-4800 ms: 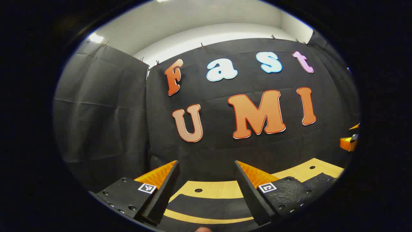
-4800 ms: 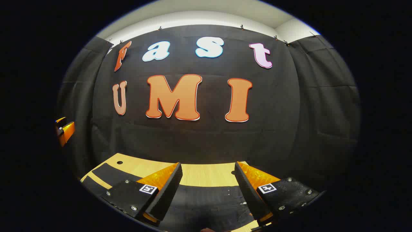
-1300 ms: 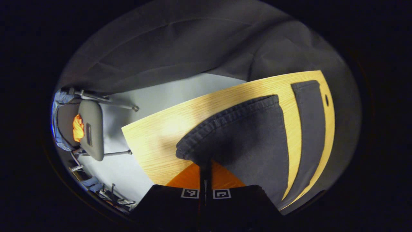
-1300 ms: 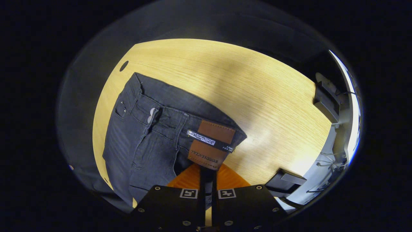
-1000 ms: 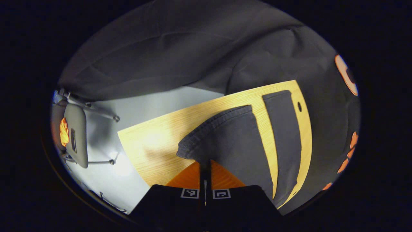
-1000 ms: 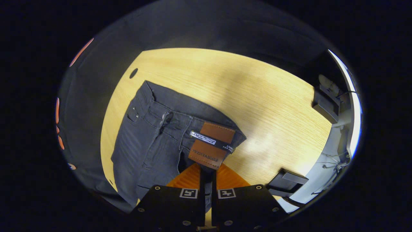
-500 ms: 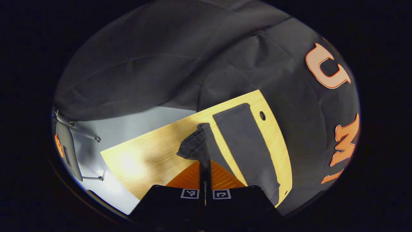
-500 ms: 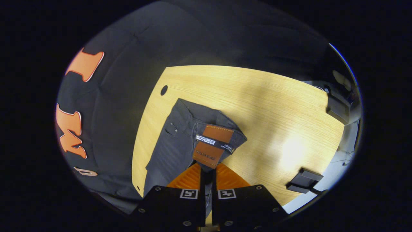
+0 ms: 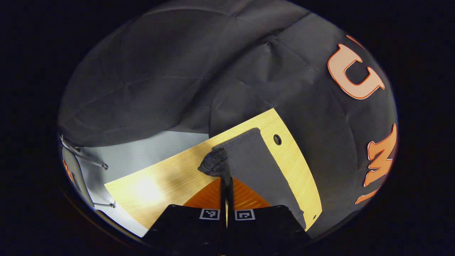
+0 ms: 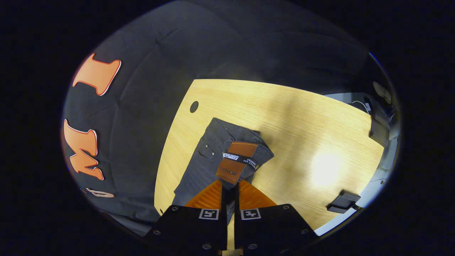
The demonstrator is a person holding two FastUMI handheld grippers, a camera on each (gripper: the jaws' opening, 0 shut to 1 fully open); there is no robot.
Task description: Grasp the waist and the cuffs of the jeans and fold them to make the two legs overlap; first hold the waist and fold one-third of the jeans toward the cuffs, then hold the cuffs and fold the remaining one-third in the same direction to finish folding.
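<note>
dark denim jeans (image 10: pixel 209 160) (brown leather waist patch (image 10: pixel 236 161)) over grained wooden table (image 10: pixel 302 135)

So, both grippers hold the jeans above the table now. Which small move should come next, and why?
Probably lower both together toward the far side. The left gripper pinches a lifted cuff almost above the other leg lying flat; the right gripper pinches the waist by its leather patch, raised off the table. Laying them down would make the legs overlap.
</note>
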